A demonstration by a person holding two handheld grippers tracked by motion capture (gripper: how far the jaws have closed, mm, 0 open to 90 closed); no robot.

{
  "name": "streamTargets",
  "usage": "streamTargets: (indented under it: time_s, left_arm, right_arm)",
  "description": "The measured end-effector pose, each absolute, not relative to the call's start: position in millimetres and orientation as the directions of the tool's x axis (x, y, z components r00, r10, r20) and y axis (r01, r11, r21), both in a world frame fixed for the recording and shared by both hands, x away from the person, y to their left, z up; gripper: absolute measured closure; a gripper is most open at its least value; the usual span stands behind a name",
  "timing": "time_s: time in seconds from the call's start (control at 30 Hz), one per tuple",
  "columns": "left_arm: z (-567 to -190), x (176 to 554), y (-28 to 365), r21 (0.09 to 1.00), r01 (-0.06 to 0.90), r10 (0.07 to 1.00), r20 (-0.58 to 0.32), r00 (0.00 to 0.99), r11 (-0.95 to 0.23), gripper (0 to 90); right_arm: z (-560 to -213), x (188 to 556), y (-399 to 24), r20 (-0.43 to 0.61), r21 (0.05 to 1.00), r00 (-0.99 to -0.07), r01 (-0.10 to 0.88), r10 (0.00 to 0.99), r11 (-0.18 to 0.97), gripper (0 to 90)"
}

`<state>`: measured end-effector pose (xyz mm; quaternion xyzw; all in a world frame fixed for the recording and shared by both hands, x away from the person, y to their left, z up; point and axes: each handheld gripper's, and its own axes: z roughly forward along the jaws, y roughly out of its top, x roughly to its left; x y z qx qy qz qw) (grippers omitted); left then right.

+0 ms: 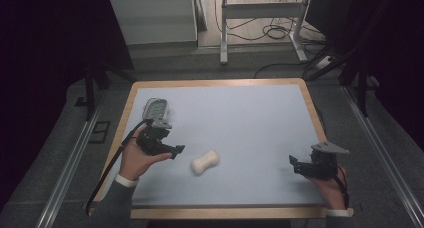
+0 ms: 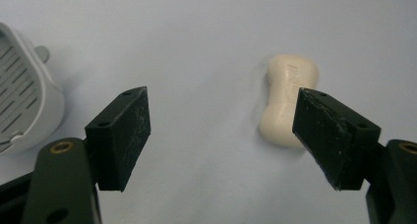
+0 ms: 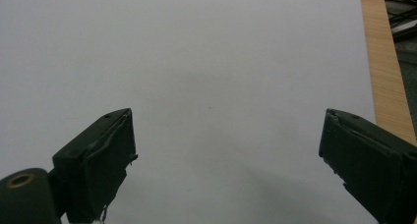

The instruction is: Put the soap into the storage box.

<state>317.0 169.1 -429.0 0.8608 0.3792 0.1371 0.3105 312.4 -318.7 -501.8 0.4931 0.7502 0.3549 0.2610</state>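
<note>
A cream, waisted bar of soap (image 1: 205,161) lies on the pale blue mat, front centre. My left gripper (image 1: 176,151) is open just left of it, jaws pointing at it; in the left gripper view the soap (image 2: 286,98) sits beyond the right jaw, outside the gap of the gripper (image 2: 221,135). A grey slotted soap dish (image 1: 155,108) rests behind the left hand, and the dish (image 2: 22,94) is at the left edge of the left gripper view. My right gripper (image 1: 294,164) is open near the front right, and in its own view the gripper (image 3: 226,160) holds nothing over bare mat.
The mat (image 1: 240,123) covers a wooden board (image 1: 210,82) with a rim around it; the rim (image 3: 386,62) runs along the right of the right gripper view. Behind the table are a white desk frame (image 1: 260,18) and loose cables (image 1: 277,33) on the floor.
</note>
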Motion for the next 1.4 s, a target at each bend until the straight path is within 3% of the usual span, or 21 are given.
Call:
streamTargets:
  time_s: [0.7,1.4]
  left_arm:
    - [-440,317,122,0.587,0.537,0.665,0.002,0.747,-0.605,22.4]
    - [-473,330,85,0.472,0.571,0.640,-0.019,0.768,-0.672,25.4]
  right_arm:
    - [-505,313,-318,-0.058,0.782,-0.381,0.557,0.923,0.279,6.7]
    - [-506,313,-318,-0.072,0.783,-0.381,0.551,0.922,0.289,7.0]
